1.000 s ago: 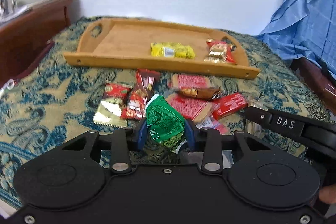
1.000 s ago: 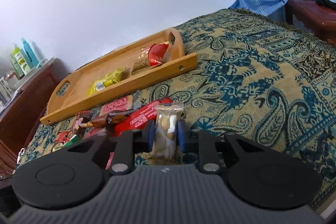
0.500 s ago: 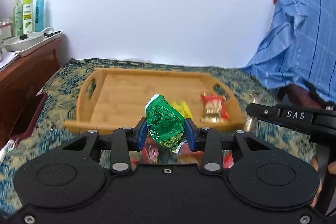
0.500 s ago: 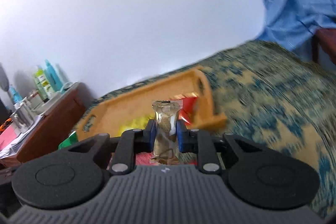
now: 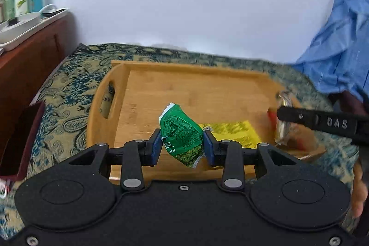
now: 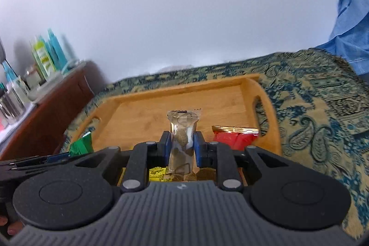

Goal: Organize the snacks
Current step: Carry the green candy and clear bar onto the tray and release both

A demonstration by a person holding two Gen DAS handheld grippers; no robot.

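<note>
Both carried snacks hang over the wooden tray: left gripper fingers clamp a green packet, right gripper fingers pinch a clear packet. Yellow packet and red packet already lie inside; these two await release.

The matte black plastic left gripper and ribbed grey-bodied right gripper both carry blue-padded fingers, silver pivot screws and round side caps.

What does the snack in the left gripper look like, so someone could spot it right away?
Find the wooden tray on the patterned cloth. Above its near edge, the left gripper pinches a crumpled green packet. It is the only green snack; the one behind it is yellow.
</note>
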